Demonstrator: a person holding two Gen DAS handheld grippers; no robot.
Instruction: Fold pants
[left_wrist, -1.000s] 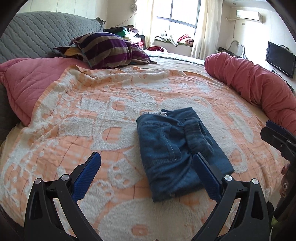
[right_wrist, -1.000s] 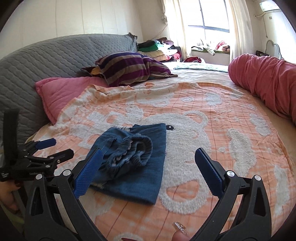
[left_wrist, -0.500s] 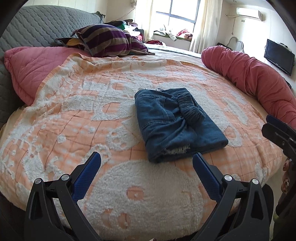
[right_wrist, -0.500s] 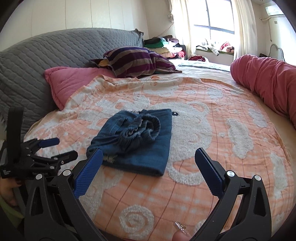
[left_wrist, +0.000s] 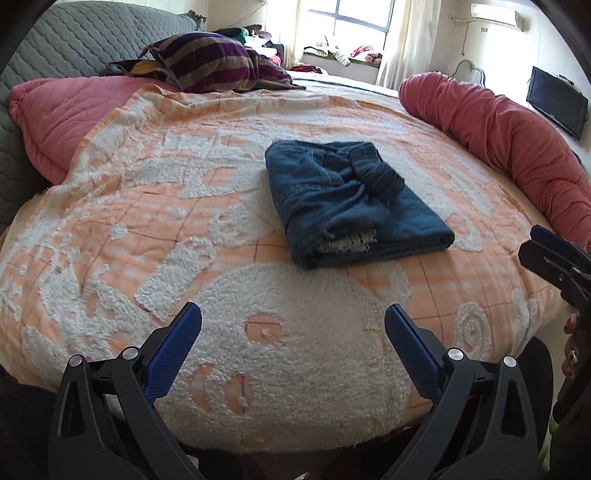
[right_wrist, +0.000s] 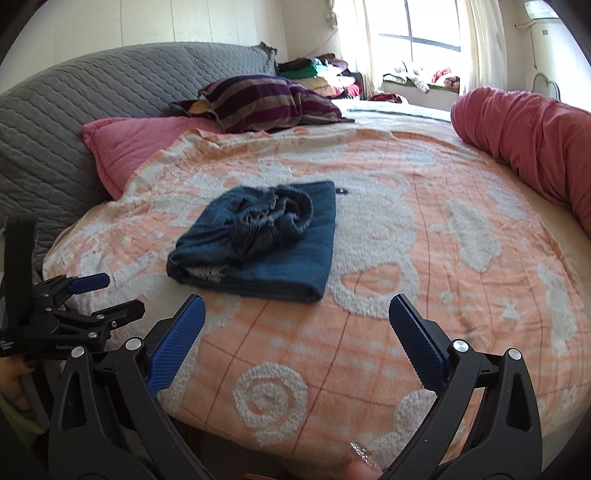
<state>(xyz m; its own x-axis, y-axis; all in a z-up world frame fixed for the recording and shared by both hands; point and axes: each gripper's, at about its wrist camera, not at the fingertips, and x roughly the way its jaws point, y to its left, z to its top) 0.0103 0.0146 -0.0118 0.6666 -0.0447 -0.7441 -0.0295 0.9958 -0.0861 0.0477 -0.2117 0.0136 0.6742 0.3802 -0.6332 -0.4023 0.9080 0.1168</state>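
Note:
The blue denim pants (left_wrist: 343, 199) lie folded into a compact rectangle on the orange and white blanket (left_wrist: 184, 206), with a bunched waistband on top. They also show in the right wrist view (right_wrist: 258, 240). My left gripper (left_wrist: 293, 343) is open and empty, held back near the bed's front edge, well short of the pants. My right gripper (right_wrist: 297, 330) is open and empty, also back from the pants. Each gripper shows at the edge of the other's view: the right one (left_wrist: 550, 254), the left one (right_wrist: 92, 295).
A pink quilted pillow (left_wrist: 62, 110) and a striped pillow (left_wrist: 214, 62) lie at the head. A grey quilted headboard (right_wrist: 92, 96) curves behind. A rolled red duvet (left_wrist: 517, 147) lines the right edge. A TV (left_wrist: 556, 101) hangs on the right wall.
Both grippers have pulled back from the pants toward the bed's front edge. The pants stay folded in place and look farther away.

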